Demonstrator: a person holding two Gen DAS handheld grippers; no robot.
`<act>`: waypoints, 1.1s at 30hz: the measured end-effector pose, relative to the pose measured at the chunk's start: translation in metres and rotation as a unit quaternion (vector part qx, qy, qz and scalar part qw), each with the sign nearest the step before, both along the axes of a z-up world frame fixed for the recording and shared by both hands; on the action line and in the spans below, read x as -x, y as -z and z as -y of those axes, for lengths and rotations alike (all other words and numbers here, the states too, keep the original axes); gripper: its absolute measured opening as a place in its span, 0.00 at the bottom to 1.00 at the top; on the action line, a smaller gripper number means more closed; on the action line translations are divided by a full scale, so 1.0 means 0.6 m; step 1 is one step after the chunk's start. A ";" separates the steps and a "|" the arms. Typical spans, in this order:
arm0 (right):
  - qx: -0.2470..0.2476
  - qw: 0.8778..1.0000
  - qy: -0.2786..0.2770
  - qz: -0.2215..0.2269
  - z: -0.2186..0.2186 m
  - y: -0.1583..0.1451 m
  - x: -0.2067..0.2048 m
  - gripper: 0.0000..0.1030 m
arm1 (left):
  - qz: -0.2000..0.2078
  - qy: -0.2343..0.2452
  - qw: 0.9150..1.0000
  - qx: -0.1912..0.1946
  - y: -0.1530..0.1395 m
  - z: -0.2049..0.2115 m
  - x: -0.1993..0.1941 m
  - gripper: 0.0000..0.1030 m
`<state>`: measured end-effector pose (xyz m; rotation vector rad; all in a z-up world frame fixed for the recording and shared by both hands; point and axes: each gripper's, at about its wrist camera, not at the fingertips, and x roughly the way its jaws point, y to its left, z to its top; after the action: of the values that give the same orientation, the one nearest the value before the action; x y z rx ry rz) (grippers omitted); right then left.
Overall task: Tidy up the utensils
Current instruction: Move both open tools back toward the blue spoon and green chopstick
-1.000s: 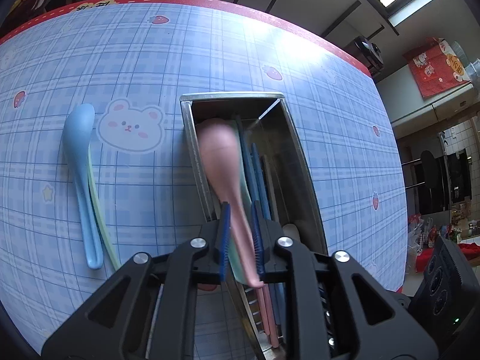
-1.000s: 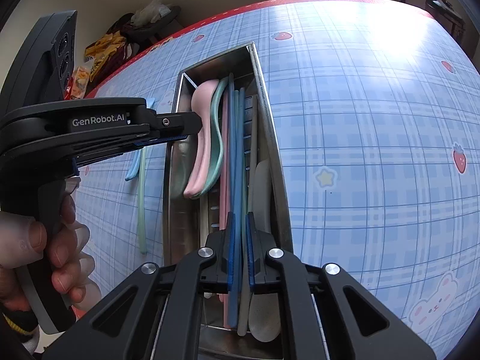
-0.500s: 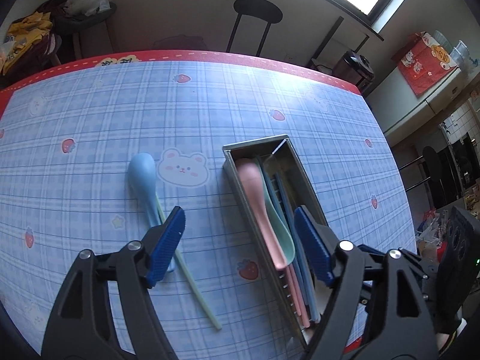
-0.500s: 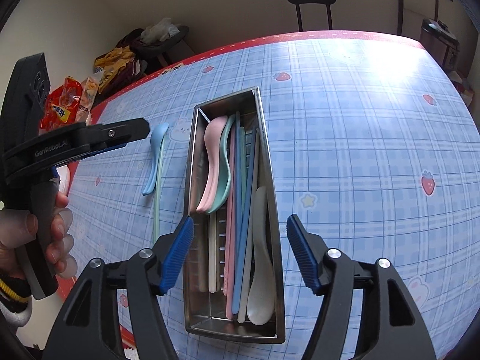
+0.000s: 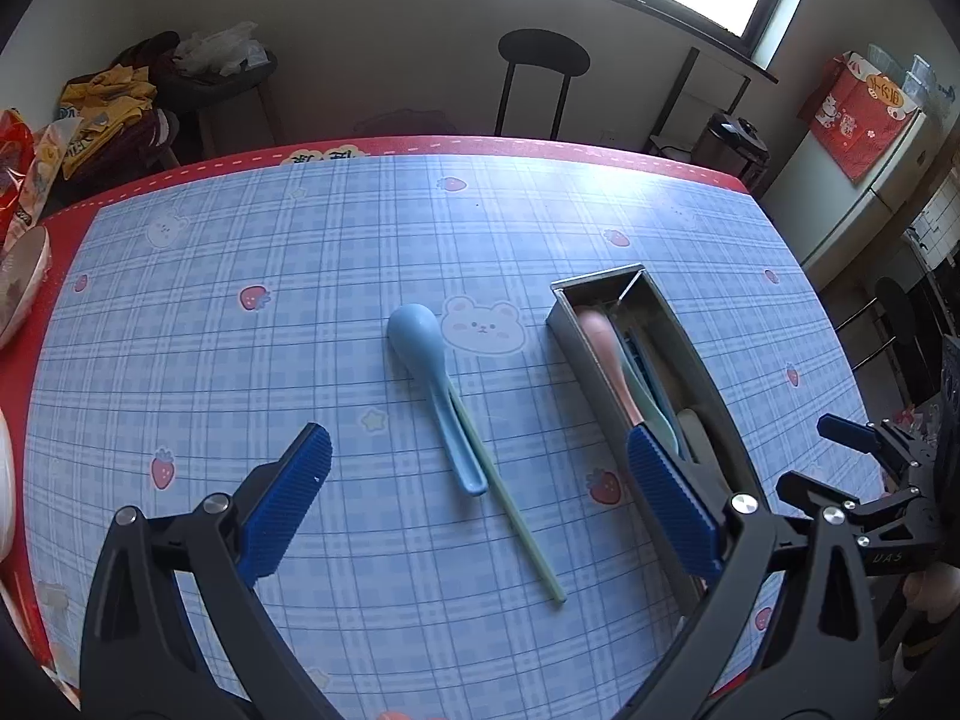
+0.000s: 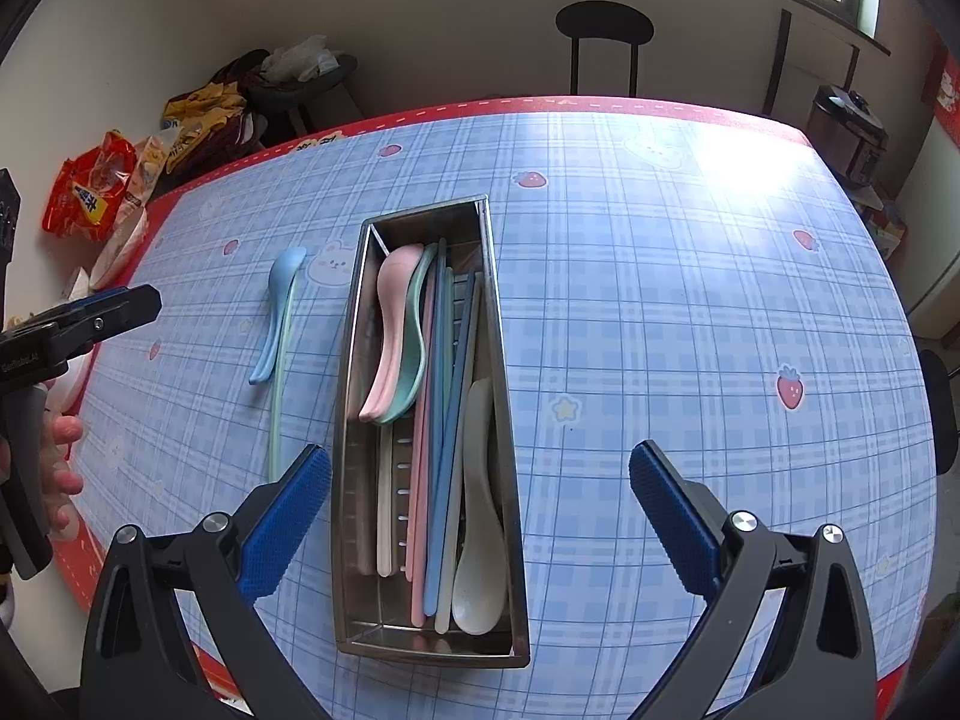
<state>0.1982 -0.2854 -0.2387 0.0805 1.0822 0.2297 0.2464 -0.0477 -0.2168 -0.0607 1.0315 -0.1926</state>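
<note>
Both let go! The left tongs [image 5: 477,498] and right tongs [image 6: 480,519] have just sprung wide, empty. Pink spoon [image 6: 393,324] now rests in the tray [image 6: 503,420]; blue spoon [image 5: 435,393] and green chopstick [image 5: 510,507] wait on the surface [image 5: 210,390] beside it.

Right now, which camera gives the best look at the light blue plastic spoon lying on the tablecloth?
Left wrist view: the light blue plastic spoon lies whole and central between the open fingers. Right wrist view shows it smaller, off to the left beside the steel tray.
</note>
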 end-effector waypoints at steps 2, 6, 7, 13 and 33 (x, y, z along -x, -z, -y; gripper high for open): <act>0.013 1.000 -0.004 -0.003 -0.011 0.001 0.002 0.95 | 0.006 -0.002 1.000 -0.004 0.002 -0.009 0.008 0.95; 0.010 1.000 -0.024 -0.006 -0.038 0.004 -0.002 0.95 | 0.012 -0.017 1.000 -0.012 0.012 -0.035 0.020 0.95; 0.006 0.999 -0.031 -0.007 -0.046 0.004 -0.003 0.95 | 0.012 -0.021 1.000 -0.010 0.015 -0.044 0.022 0.95; 0.021 0.996 -0.090 -0.017 -0.118 0.005 -0.021 0.95 | 0.008 -0.031 0.999 -0.004 0.035 -0.109 0.028 0.95; 0.121 0.954 -0.262 -0.085 -0.334 0.102 -0.071 0.46 | -0.034 -0.082 0.996 0.033 0.110 -0.240 0.000 0.94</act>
<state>0.2410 -0.0850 -0.2996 -0.4202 1.2837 0.5726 0.2463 0.0962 -0.2829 -0.2115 1.0833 -0.0754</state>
